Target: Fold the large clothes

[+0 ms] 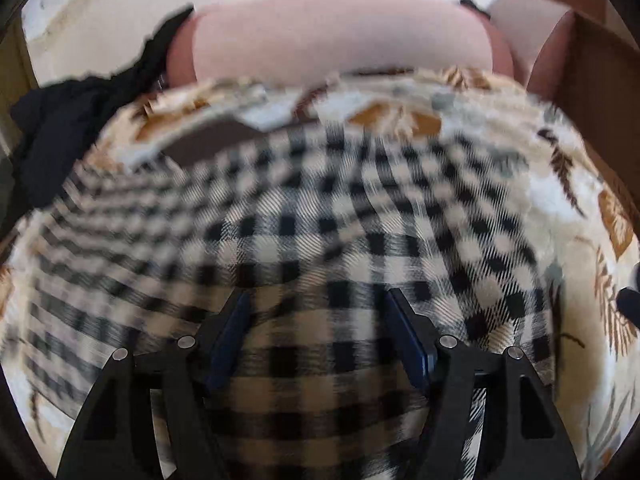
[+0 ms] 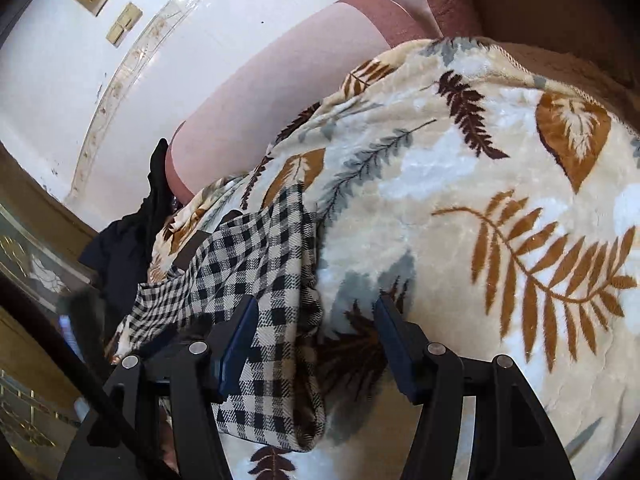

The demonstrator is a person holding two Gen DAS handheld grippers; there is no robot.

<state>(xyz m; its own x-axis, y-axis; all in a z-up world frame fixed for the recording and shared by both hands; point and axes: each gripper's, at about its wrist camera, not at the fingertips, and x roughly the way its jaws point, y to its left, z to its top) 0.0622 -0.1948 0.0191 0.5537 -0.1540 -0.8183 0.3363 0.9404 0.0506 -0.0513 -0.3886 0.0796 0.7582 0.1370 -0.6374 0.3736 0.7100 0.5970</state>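
A white wall (image 2: 60,92) with a pale decorated trim rises behind a bed whose pink headboard (image 1: 340,36) runs across the far side. Over the bed lies a plush blanket (image 2: 460,208) printed with brown, rust and grey leaves, and it covers nearly the whole surface in both views. On the blanket rests the black-and-cream checked garment (image 1: 304,232), spread wide beneath the left wrist camera, where it looks blurred. From the right wrist camera it appears as a long folded strip on the left part of the blanket, its edge running toward the headboard. A dark cloth (image 1: 60,136) is bunched at the far left corner of the bed, beside the headboard's end.

The left gripper (image 1: 318,300) is over the checked garment with its jaws apart; fabric shows between the blue pads, but nothing is pinched. The right gripper (image 2: 316,308) also has its jaws apart, straddling the near edge of the garment, with cloth against the left pad and bare blanket before the right one.
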